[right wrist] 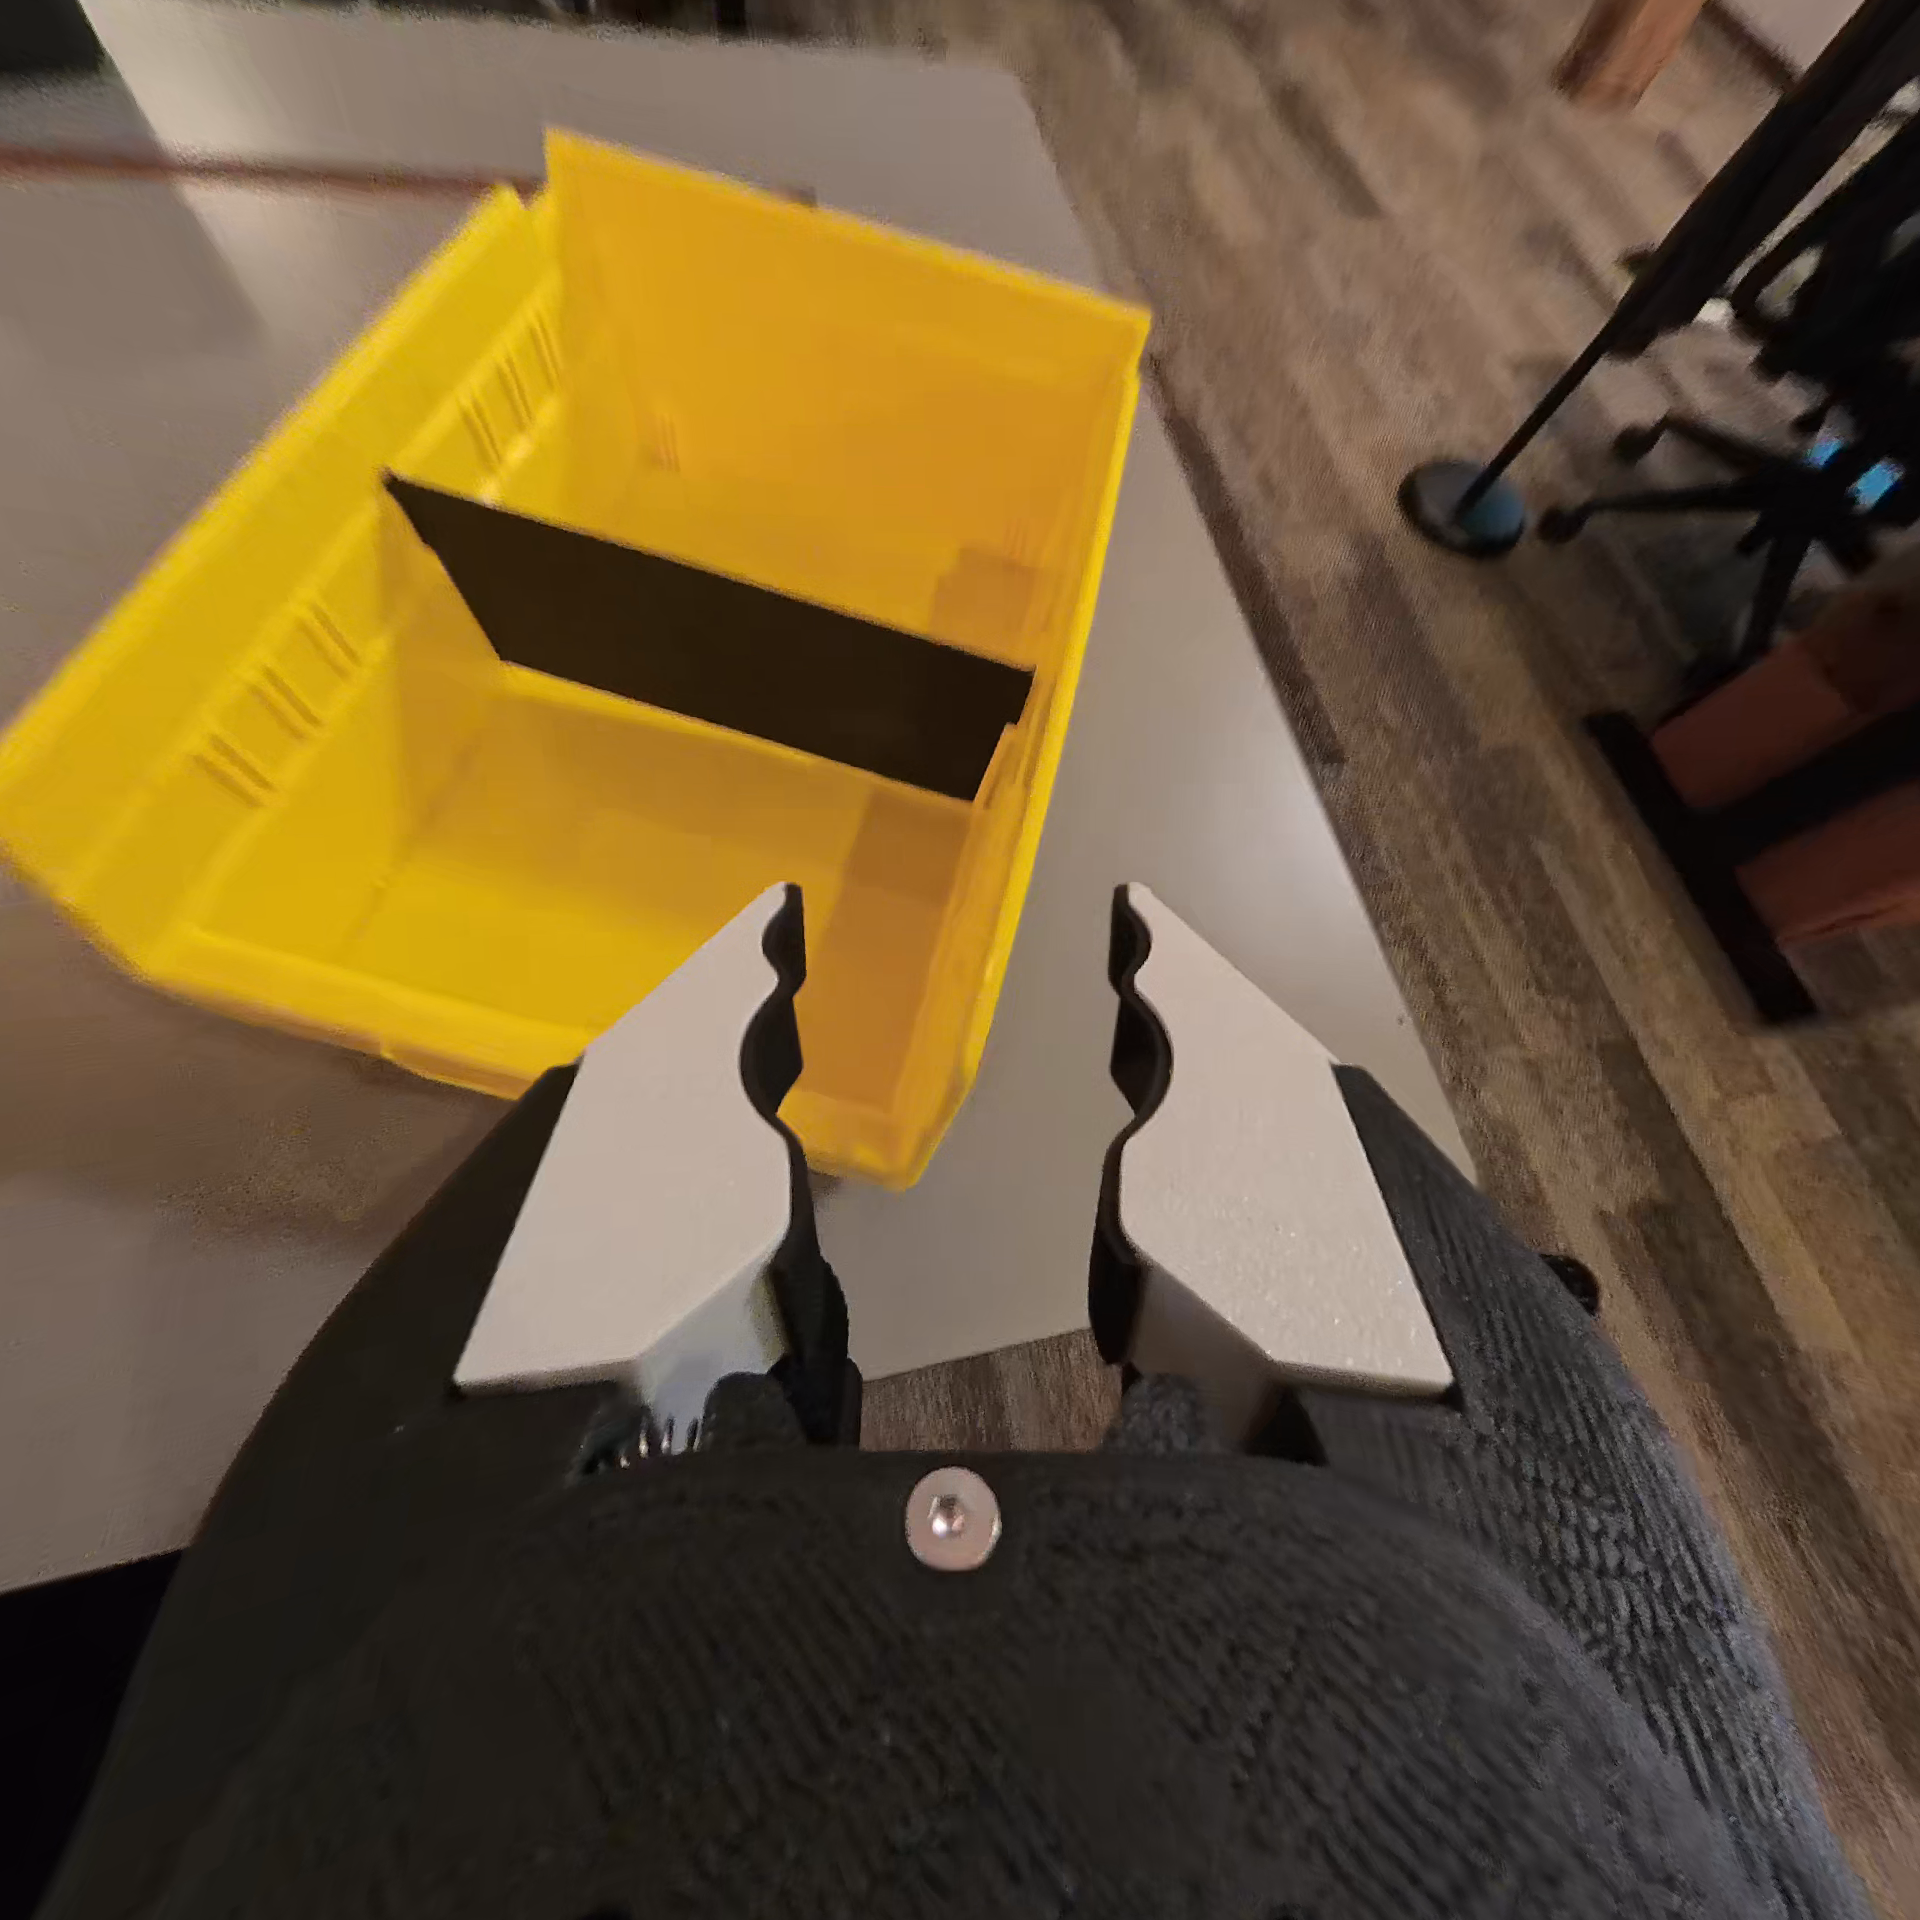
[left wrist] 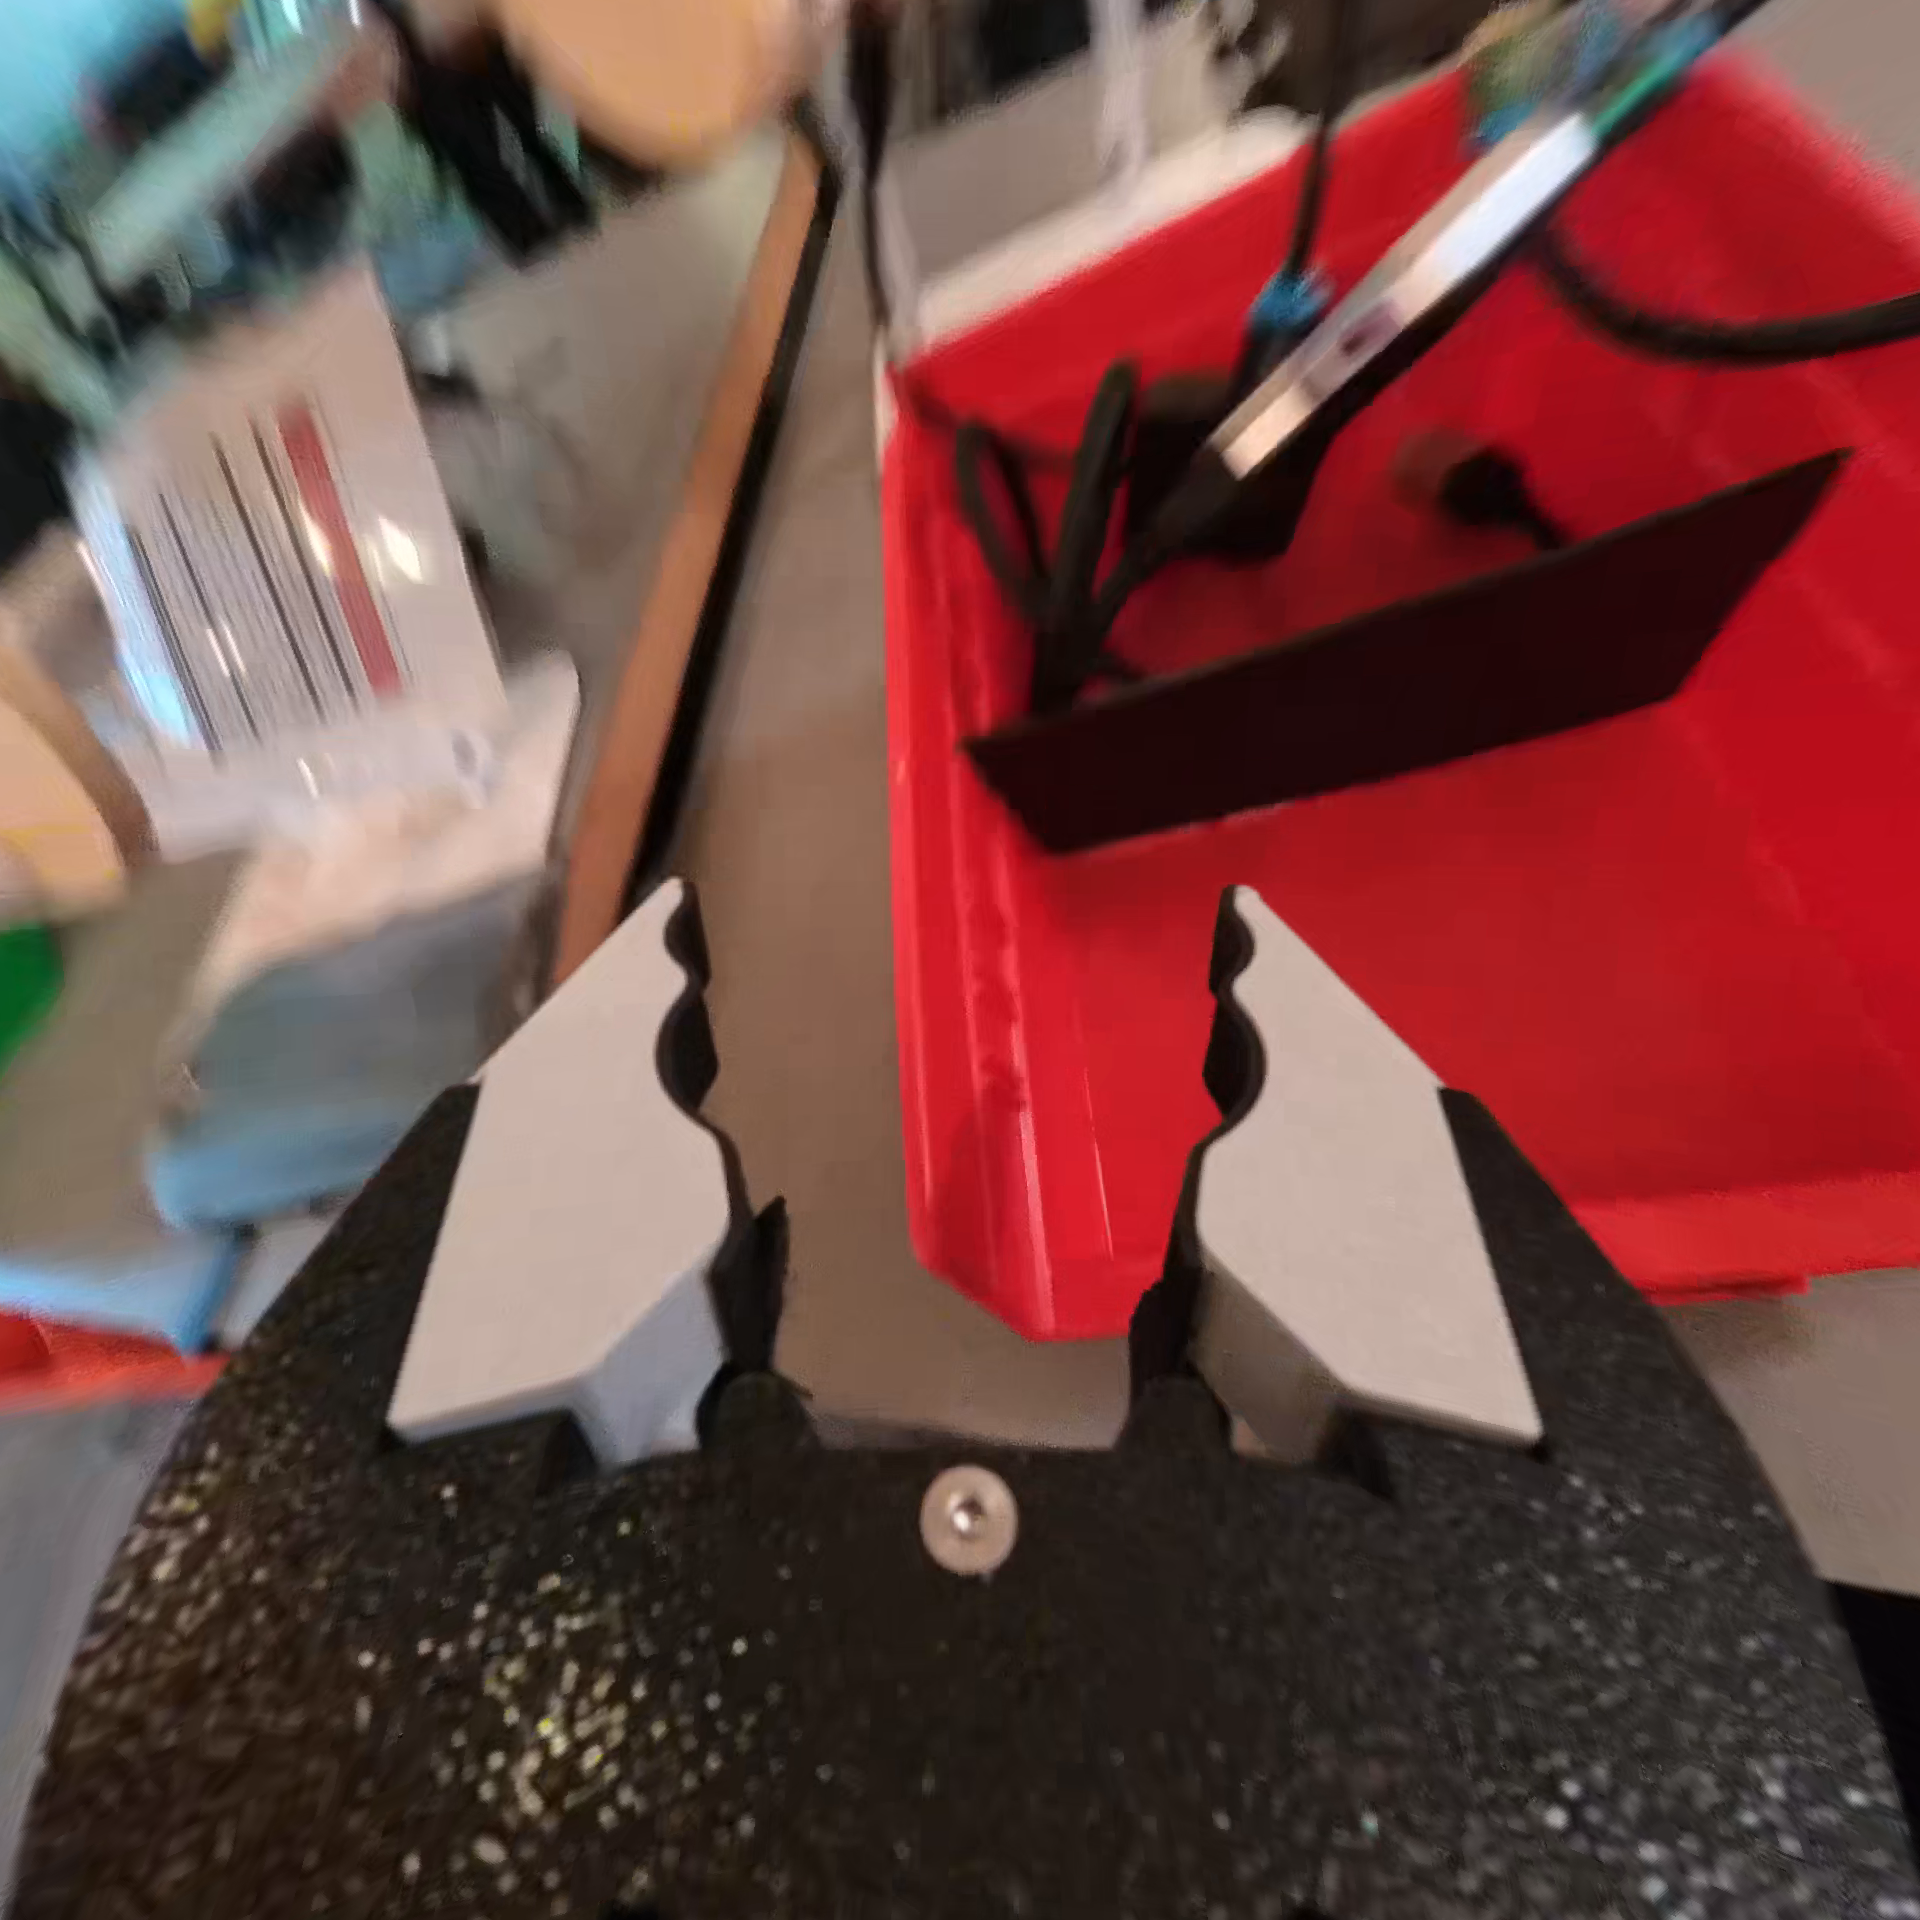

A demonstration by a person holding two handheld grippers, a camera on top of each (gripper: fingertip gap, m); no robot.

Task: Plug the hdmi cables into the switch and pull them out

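In the left wrist view a red bin [left wrist: 1558,987] with a black divider [left wrist: 1403,665] stands on the grey table. Behind the divider lie coiled black HDMI cables [left wrist: 1081,520] and a slim silver and black switch [left wrist: 1382,322], which leans tilted with a cable at its far end. My left gripper [left wrist: 961,904] is open and empty, above the bin's near left corner. In the right wrist view my right gripper [right wrist: 956,904] is open and empty, above the near right corner of a yellow bin [right wrist: 582,821] that holds only a black divider [right wrist: 717,634].
The table's left edge [left wrist: 707,582] runs beside the red bin, with blurred clutter beyond it. In the right wrist view the table's right edge [right wrist: 1278,665] drops to a wooden floor with black stands [right wrist: 1558,416] and a low shelf [right wrist: 1766,810]. About 80 cm separates my left fingertips from my right.
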